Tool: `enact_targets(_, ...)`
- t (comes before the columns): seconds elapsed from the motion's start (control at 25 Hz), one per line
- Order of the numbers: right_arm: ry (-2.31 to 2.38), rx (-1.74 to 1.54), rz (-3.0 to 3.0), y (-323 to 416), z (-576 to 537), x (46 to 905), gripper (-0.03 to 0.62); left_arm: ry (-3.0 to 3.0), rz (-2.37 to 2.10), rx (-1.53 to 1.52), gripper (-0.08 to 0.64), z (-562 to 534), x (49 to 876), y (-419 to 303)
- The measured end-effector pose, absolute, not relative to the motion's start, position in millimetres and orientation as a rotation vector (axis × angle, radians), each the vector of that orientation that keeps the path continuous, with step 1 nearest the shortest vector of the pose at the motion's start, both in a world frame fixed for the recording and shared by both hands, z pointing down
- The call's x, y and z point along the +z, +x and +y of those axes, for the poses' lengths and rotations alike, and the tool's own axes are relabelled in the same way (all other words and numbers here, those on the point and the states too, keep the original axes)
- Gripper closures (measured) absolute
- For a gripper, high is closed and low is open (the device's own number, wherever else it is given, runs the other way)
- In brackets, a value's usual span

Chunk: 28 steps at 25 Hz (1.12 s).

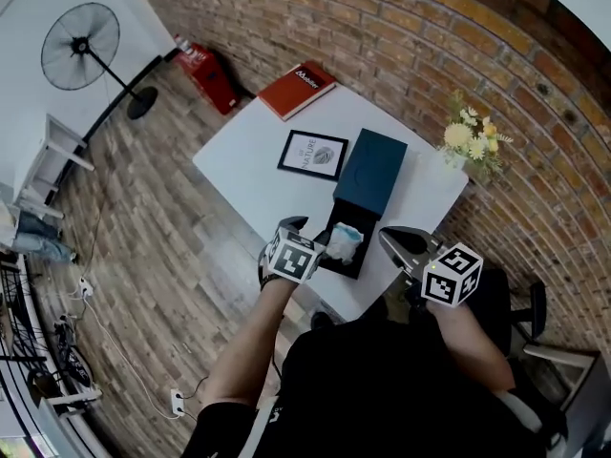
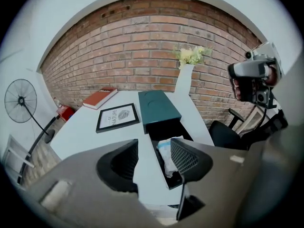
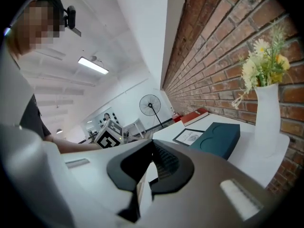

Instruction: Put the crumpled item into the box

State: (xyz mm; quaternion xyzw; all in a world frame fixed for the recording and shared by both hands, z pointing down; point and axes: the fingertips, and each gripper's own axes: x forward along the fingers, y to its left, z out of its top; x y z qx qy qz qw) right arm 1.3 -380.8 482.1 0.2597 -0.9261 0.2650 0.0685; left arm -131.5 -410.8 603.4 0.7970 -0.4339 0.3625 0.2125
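A crumpled white and pale blue item (image 1: 345, 240) lies inside the open black box (image 1: 331, 263) at the near edge of the white table (image 1: 248, 156). The box's teal lid (image 1: 372, 168) rests just behind it. My left gripper (image 1: 302, 229) hovers at the box's left side, open, with nothing between its pads. In the left gripper view the crumpled item (image 2: 165, 152) shows in the box (image 2: 164, 127) beyond the spread jaws of the left gripper (image 2: 154, 146). My right gripper (image 1: 393, 239) is held to the right of the box with its jaws together. The right gripper (image 3: 153, 148) holds nothing.
A framed print (image 1: 313, 154) lies left of the lid and a red book (image 1: 297, 89) at the table's far corner. A white vase of flowers (image 1: 470, 146) stands by the brick wall. A fan (image 1: 81, 46) and a red case (image 1: 205, 72) stand on the floor; a chair (image 1: 523, 315) is right.
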Motion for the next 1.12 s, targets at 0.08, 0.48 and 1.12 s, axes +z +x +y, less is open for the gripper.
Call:
enact_targets(0.08,0.779,0.771,-2.797,-4.4,-382.2,475.7,0.592,2.225,-1.225,0.976,0.347,-412.0,590.8,-141.1)
enact_targets(0.48,0.792,0.617,-2.853,-28.9,-394.0,439.1,0.592,2.264,-1.346,0.766,0.436,-412.8,513.4,-191.0)
enact_targets(1.12,0.792,0.449,-2.919,-34.7,-392.7,395.4,0.592,2.432,-1.5,0.375,0.549,-403.5,411.8,-214.5)
